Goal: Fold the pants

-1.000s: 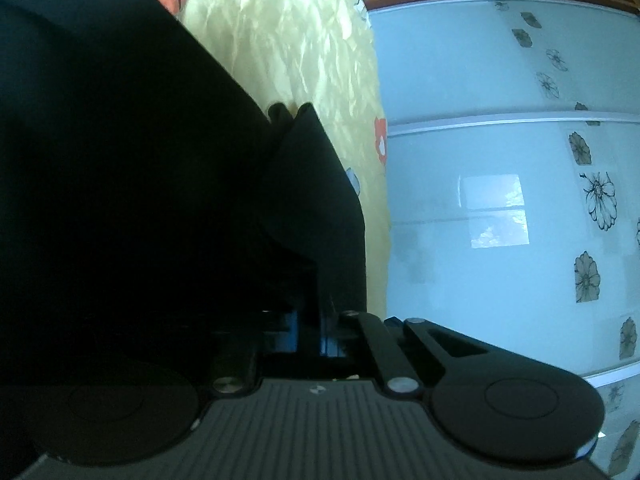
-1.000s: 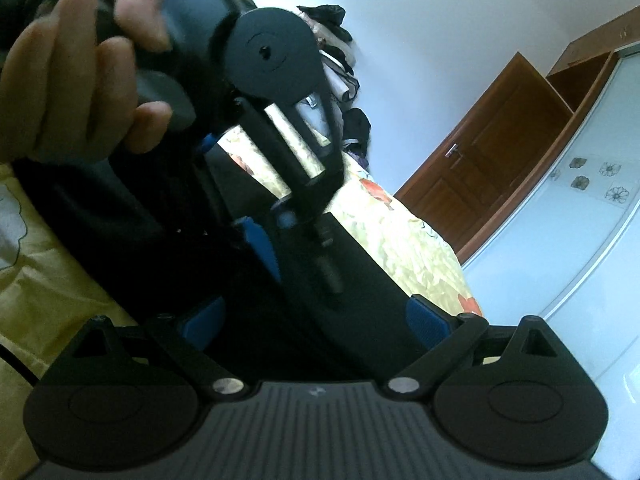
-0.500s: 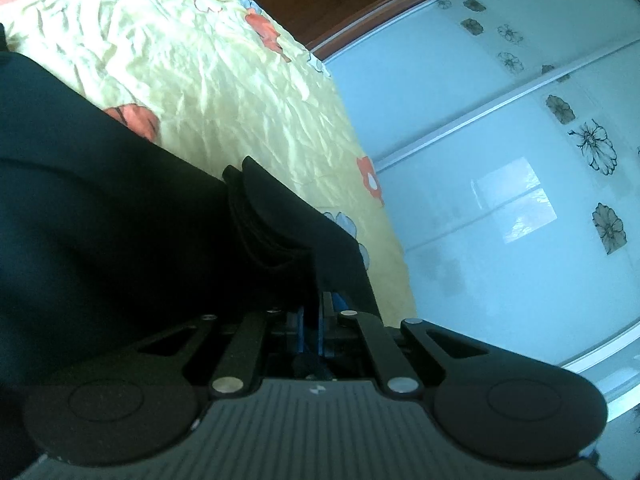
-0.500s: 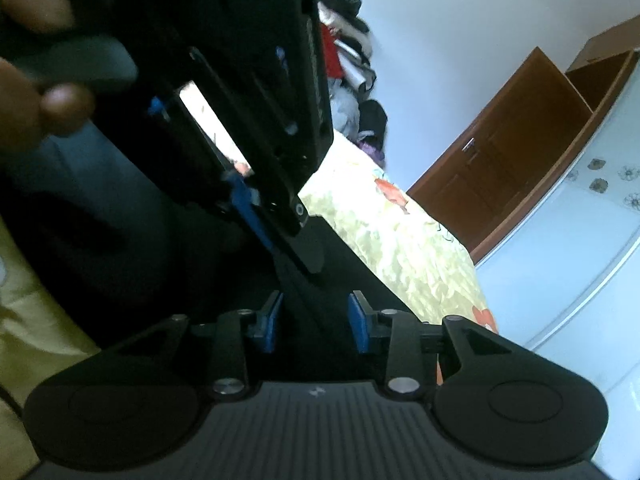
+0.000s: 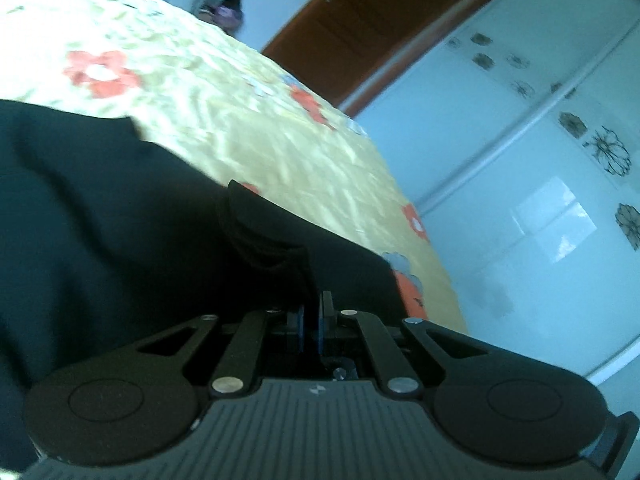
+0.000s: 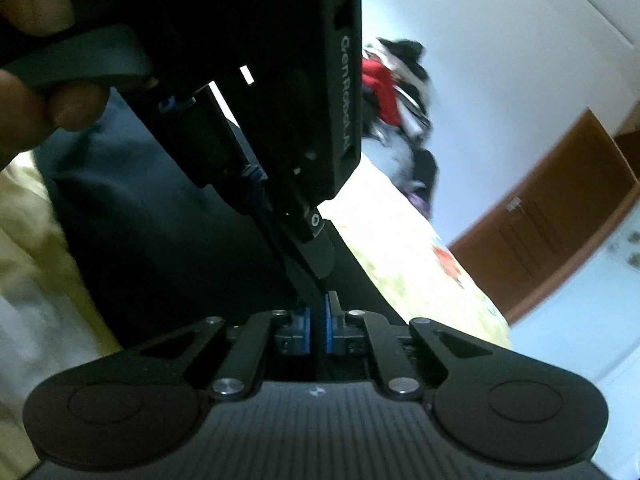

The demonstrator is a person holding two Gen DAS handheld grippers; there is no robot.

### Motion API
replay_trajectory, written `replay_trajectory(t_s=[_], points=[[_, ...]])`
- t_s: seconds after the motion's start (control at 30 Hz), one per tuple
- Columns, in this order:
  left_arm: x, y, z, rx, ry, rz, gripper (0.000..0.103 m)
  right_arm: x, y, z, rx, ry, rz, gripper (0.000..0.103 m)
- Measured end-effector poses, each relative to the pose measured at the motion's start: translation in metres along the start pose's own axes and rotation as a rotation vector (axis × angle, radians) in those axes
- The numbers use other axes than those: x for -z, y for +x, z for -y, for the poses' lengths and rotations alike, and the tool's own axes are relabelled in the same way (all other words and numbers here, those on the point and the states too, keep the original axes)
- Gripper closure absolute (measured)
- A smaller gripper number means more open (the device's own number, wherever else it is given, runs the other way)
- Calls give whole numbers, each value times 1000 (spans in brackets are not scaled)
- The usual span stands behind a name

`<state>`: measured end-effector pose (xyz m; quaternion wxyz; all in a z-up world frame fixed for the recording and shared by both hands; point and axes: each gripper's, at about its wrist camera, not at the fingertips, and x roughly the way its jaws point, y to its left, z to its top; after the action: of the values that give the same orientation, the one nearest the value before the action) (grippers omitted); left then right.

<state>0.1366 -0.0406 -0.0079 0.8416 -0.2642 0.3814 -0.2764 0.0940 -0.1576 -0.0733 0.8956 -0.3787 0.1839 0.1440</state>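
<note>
The black pants (image 5: 120, 240) lie on a yellow flowered bedsheet (image 5: 240, 120). In the left wrist view my left gripper (image 5: 312, 316) is shut on a bunched fold of them, its blue pads tight together. In the right wrist view my right gripper (image 6: 318, 328) is closing the last bit, its blue pads pressing a thin edge of the dark pants (image 6: 160, 260). The left gripper (image 6: 316, 258) hangs just above and in front of it, held by a hand (image 6: 40, 100) at the upper left, its fingers pinched on the same stretch of cloth.
A wardrobe with pale sliding doors and flower prints (image 5: 540, 200) stands beyond the bed's far edge. A brown door (image 6: 560, 220) is at the back. A heap of clothes (image 6: 396, 92) sits against the white wall by the bed's far end.
My right gripper's jaws went from wide open to pinched on the pants edge. The left gripper lifted and rolled with its fold, so more of the bedsheet shows.
</note>
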Motion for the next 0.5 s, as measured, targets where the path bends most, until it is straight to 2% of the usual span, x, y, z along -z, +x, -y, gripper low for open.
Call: replay_trajectory(t_s=[0.27, 0.4, 0.5], points=[[10, -37, -30, -55, -41, 28, 98, -9, -2, -21, -81, -56, 37, 96], [13, -38, -32, -70, -36, 23, 98, -5, -2, -21, -100, -72, 32, 96], [15, -32, -40, -75, -78, -4, 95, -3, 6, -19, -112, -91, 12, 96]])
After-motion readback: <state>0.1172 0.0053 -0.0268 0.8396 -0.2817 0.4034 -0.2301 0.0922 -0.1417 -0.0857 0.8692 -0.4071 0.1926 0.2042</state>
